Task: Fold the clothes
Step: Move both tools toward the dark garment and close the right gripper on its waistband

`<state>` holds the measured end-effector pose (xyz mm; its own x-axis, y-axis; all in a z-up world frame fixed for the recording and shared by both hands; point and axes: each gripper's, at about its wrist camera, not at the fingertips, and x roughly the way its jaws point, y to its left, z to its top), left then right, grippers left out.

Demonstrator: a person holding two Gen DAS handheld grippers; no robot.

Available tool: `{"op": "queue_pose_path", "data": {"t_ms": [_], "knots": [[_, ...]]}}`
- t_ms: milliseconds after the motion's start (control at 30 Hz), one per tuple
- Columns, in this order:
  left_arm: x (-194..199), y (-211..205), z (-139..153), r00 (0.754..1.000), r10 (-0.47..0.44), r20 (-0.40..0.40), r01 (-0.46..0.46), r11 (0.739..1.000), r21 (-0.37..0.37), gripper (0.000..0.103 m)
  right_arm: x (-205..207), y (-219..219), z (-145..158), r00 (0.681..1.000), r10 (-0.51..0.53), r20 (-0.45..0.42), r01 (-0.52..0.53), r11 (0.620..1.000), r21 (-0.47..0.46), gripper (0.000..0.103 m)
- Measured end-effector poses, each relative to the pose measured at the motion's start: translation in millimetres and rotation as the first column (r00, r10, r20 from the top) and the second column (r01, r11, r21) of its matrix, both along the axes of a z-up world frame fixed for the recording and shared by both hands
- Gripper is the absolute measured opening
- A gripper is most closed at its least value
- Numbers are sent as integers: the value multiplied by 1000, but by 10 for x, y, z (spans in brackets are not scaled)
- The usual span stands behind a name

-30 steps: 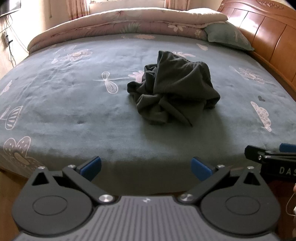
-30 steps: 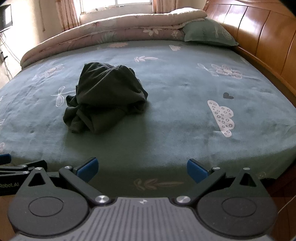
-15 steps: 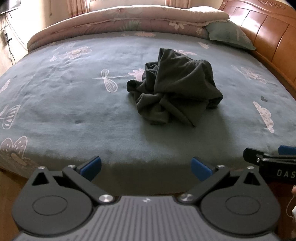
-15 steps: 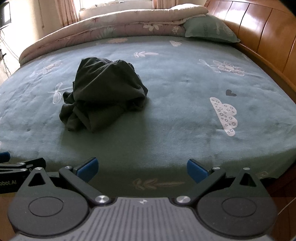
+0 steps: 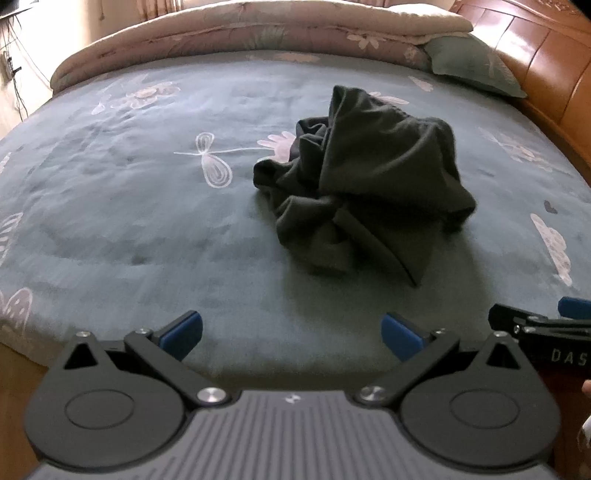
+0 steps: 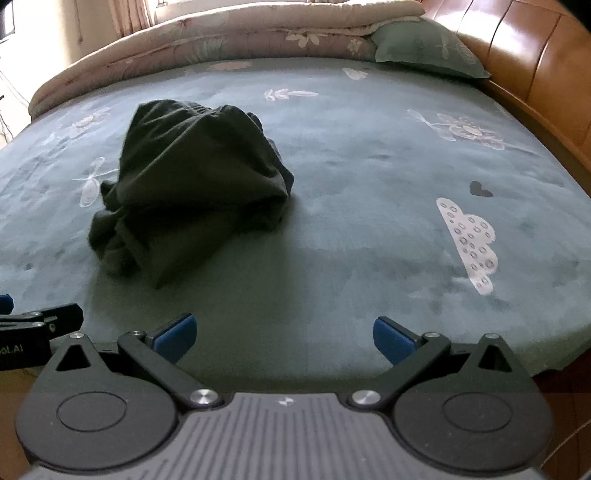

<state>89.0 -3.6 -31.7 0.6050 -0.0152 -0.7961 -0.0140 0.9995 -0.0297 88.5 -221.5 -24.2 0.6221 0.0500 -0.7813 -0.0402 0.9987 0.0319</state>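
On the bed (image 5: 110,206), a crumpled dark garment (image 5: 369,184) hides its shape; left claw (image 5: 291,334) and right claw (image 6: 282,338) gape wide, empty.

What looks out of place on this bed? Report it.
Only the dark garment: it sits crumpled in a bunched heap near the middle of the bedspread, not laid flat. The quilt and pillow lie tidy at the far side. No spill or damage shows.

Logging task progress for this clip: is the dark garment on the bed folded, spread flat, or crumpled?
Crumpled. The dark garment sits as a bunched, raised heap with irregular creases on the bed; neither open gripper touches it.
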Motion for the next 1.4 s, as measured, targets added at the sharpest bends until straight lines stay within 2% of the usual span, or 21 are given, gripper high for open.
{"op": "queue_pose_path", "data": {"t_ms": [433, 767, 867, 1000, 1067, 1167, 1200, 1400], "knots": [[982, 60, -215, 997, -10, -77, 9, 1000, -4, 102, 1043, 69, -203, 997, 30, -65, -31, 1000, -4, 103], [1556, 39, -233, 980, -102, -170, 102, 995, -10, 103, 1651, 258, -141, 982, 160, -105, -168, 983, -73, 103], [1637, 61, -280, 969, -136, -206, 134, 991, -22, 103, 1751, 276, -163, 966, 223, -130, -235, 969, -82, 103], [1604, 60, -328, 963, -185, -195, 182, 983, -35, 103, 1747, 242, -200, 945, 300, -130, -313, 945, -95, 103], [1590, 92, -357, 960, -200, -195, 192, 980, -61, 103, 1786, 177, -228, 942, 297, -160, -308, 950, -48, 103], [1577, 148, -385, 958, -212, -192, 197, 976, -95, 103, 1878, -14, -309, 928, 298, -224, -287, 955, 81, 103], [1561, 149, -390, 958, -221, -183, 207, 974, -94, 103, 1893, -64, -320, 923, 315, -222, -298, 949, 105, 103], [1489, 140, -435, 958, -256, -133, 247, 966, -79, 103, 1769, 50, -368, 877, 445, -180, -458, 888, -37, 103]]}}
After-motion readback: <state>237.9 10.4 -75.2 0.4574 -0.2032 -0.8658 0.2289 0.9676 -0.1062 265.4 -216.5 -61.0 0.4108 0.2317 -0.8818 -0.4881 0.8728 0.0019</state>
